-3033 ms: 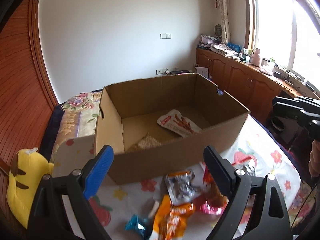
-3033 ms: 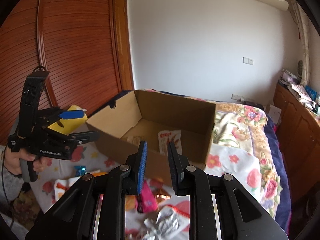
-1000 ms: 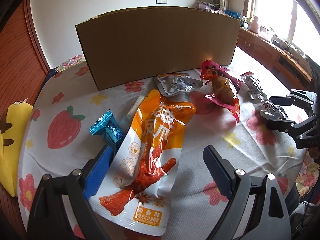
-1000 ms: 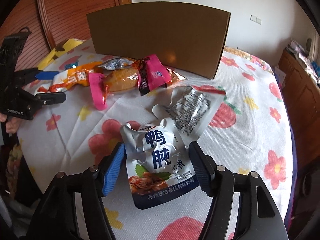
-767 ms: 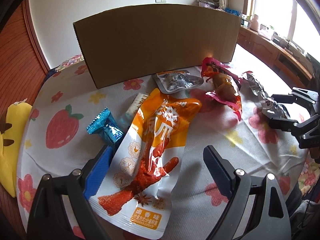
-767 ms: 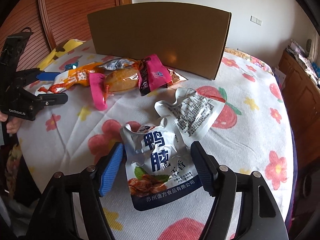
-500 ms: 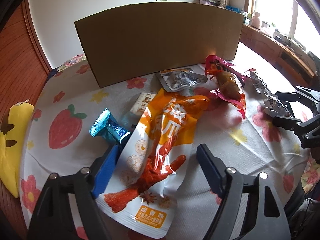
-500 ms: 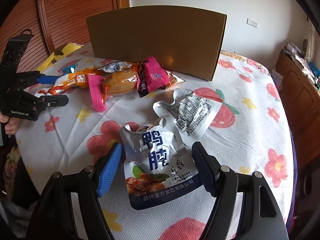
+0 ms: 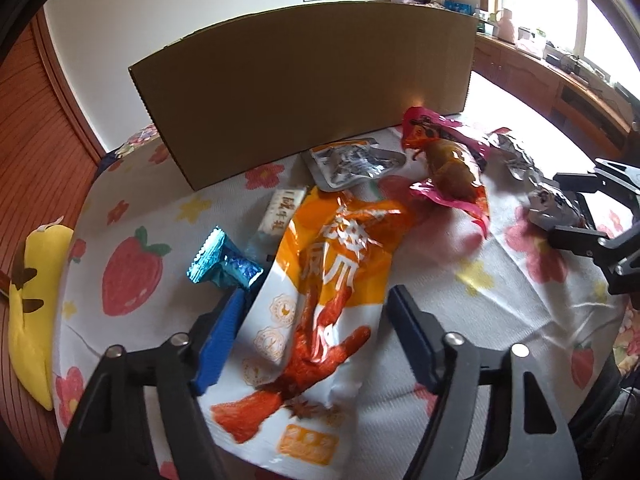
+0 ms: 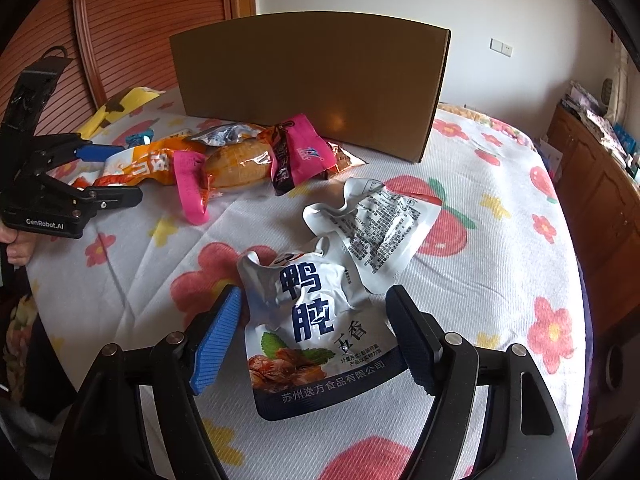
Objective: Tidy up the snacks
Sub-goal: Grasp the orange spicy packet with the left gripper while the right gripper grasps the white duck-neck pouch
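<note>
My left gripper (image 9: 316, 296) points down at an orange chicken-feet pouch (image 9: 332, 280) lying on the flowered cloth. Its jaws are closing with the pouch between them, and the pads are not pressing on it. My right gripper (image 10: 314, 294) stands open astride a silver duck-gizzard pouch (image 10: 308, 320), pads clear of its edges. A second silver pouch (image 10: 384, 224) lies just beyond it. Behind the snacks stands the cardboard box (image 9: 312, 92), its near wall hiding the inside. The right wrist view also shows the left gripper (image 10: 128, 174) at the far left.
A pink-wrapped snack (image 9: 452, 168), a silver tray pack (image 9: 352, 164), a white bar (image 9: 282, 212) and a blue foil candy (image 9: 224, 268) lie near the box. A yellow plush (image 9: 32, 304) sits at the left edge. Wooden cabinets (image 10: 600, 184) line the right.
Both grippers have come down from above the box to the snacks in front of it. The left jaws have narrowed around the orange pouch; the right jaws have widened slightly around the silver pouch.
</note>
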Demonstrator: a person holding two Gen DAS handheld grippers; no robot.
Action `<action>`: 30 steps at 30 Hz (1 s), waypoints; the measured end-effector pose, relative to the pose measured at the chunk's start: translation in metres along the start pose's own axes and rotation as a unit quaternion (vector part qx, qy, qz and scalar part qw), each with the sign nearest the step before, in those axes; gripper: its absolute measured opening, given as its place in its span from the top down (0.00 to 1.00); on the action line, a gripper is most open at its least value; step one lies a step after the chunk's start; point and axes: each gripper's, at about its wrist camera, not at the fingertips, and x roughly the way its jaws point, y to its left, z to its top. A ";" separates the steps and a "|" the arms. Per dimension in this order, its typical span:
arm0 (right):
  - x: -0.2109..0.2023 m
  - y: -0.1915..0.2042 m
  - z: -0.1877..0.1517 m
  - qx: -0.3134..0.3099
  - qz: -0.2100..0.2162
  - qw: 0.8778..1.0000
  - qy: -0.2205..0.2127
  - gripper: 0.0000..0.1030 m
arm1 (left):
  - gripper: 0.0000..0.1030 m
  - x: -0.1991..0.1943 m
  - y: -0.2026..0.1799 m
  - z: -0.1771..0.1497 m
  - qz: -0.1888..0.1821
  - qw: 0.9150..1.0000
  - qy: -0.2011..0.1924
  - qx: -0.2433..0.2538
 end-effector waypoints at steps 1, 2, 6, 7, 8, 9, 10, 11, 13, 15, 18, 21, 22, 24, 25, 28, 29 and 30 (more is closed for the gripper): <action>0.000 0.000 0.000 0.000 0.000 1.000 0.000 0.26 | 0.37 -0.001 -0.001 -0.001 -0.004 1.000 0.001 0.001; 0.000 0.000 0.000 0.000 0.000 1.000 0.000 0.26 | 0.38 -0.003 -0.004 -0.002 -0.004 1.000 0.001 0.004; 0.000 0.000 0.000 0.000 0.000 1.000 0.000 0.26 | 0.44 -0.011 -0.010 -0.006 -0.001 1.000 -0.003 0.019; 0.000 0.000 0.000 0.000 0.000 1.000 0.000 0.26 | 0.45 -0.013 -0.010 -0.007 -0.004 1.000 -0.004 0.018; 0.000 0.000 0.000 0.000 0.000 1.000 0.000 0.26 | 0.45 -0.015 -0.009 -0.008 -0.010 1.000 -0.005 0.013; 0.000 0.000 0.000 0.000 0.000 1.000 0.000 0.26 | 0.46 -0.016 -0.009 -0.008 -0.012 1.000 -0.005 0.011; 0.000 0.000 0.000 0.000 0.000 1.000 0.000 0.26 | 0.47 -0.019 -0.009 -0.009 -0.015 1.000 -0.006 0.010; 0.000 0.000 0.000 0.000 0.000 1.000 0.000 0.26 | 0.48 -0.021 -0.008 -0.010 -0.016 1.000 -0.007 0.007; 0.000 0.000 0.000 0.000 0.000 1.000 0.000 0.26 | 0.49 -0.024 -0.007 -0.012 -0.019 1.000 -0.008 0.000; 0.000 0.000 0.000 0.000 0.000 1.000 0.000 0.26 | 0.49 -0.026 -0.006 -0.014 -0.022 1.000 -0.009 -0.004; 0.000 0.000 -0.001 0.000 0.000 1.000 0.000 0.26 | 0.52 -0.029 -0.007 -0.017 -0.026 1.000 -0.012 -0.006; 0.000 0.000 -0.001 0.000 0.000 1.000 0.000 0.26 | 0.53 -0.031 -0.008 -0.018 -0.027 1.000 -0.013 -0.006; 0.000 0.000 0.000 0.000 0.000 1.000 0.000 0.26 | 0.53 -0.031 -0.008 -0.018 -0.027 1.000 -0.012 -0.006; 0.000 0.000 -0.001 0.000 0.000 1.000 0.000 0.26 | 0.53 -0.032 -0.009 -0.019 -0.029 0.999 -0.012 -0.006; 0.000 0.000 -0.001 0.000 0.000 1.000 0.000 0.26 | 0.53 -0.032 -0.009 -0.019 -0.029 0.999 -0.013 -0.007; 0.000 0.001 -0.001 -0.001 -0.001 1.000 0.001 0.26 | 0.53 -0.033 -0.009 -0.020 -0.030 0.999 -0.014 -0.013; 0.001 0.000 0.000 0.000 0.000 1.000 0.003 0.26 | 0.53 -0.034 -0.009 -0.020 -0.033 0.999 -0.014 -0.016; 0.001 0.000 0.001 0.000 0.000 1.000 0.005 0.25 | 0.53 -0.035 -0.010 -0.021 -0.035 0.999 -0.015 -0.018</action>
